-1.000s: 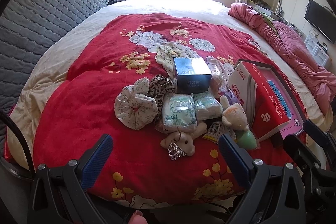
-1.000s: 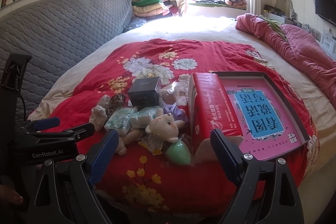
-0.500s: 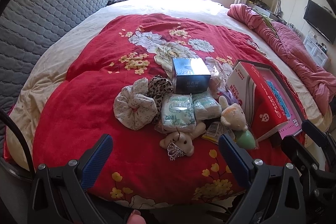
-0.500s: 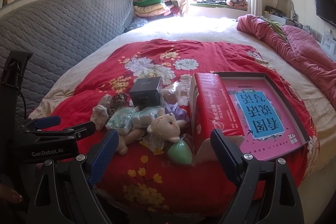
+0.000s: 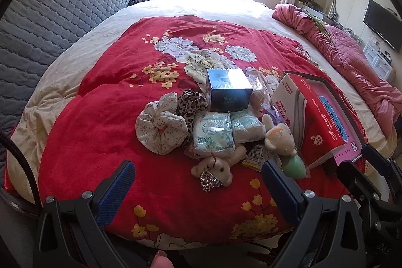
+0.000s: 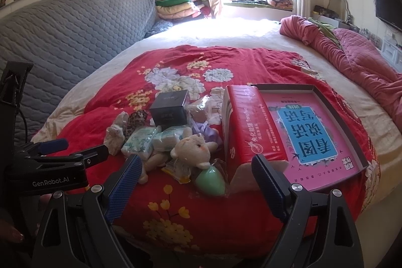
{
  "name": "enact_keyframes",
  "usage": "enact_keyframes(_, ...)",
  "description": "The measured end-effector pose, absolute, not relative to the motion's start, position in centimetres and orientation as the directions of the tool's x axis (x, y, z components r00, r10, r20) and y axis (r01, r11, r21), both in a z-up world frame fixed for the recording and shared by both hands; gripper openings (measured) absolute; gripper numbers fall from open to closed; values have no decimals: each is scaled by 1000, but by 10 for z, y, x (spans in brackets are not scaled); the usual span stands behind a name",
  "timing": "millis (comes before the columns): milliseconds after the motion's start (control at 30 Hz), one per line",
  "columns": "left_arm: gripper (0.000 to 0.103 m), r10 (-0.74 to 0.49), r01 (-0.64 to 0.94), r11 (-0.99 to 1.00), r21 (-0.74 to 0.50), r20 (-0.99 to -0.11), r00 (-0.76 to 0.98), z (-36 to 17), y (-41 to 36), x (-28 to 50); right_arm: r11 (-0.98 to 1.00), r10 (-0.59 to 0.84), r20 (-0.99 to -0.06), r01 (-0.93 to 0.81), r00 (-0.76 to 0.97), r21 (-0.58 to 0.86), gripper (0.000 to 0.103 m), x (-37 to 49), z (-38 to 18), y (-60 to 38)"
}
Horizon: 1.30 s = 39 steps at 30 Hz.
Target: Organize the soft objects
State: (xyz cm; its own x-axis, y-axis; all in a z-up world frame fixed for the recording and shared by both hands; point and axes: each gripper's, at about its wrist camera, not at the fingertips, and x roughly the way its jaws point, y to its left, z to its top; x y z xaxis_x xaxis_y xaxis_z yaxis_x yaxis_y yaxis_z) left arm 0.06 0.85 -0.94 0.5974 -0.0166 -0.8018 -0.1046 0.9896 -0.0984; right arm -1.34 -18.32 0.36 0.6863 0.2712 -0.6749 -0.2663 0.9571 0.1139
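- Left wrist view: soft objects heaped mid-blanket — floral scrunchie [image 5: 160, 131], tissue packs [image 5: 213, 135], crowned plush bear [image 5: 216, 171].
- Pink tray [image 6: 311, 127] lies just right of heap.
- Left gripper [image 5: 198, 182], right gripper [image 6: 196, 172]: jaws spread, nothing held.
- Step judged: approach; first pick not yet made.

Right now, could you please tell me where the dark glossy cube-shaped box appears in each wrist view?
Left wrist: dark glossy cube-shaped box just above centre, behind the tissue packs.
Right wrist: box left of centre.
Shared landmark: red tissue pack to its right.
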Motion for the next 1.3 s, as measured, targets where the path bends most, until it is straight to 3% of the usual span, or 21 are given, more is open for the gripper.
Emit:
enact_keyframes(767, 101, -19, -94, 991, -92, -807, 591, -10, 9, -2, 957, 270, -678, -266, 684, 113, 90, -13, 2, -185)
enact_keyframes(1300, 101, -99, -149, 969, -200, -857, 506, -50, 56, 7, 933, 283, -741, -353, 608, 67, 90, 9, -28, -164)
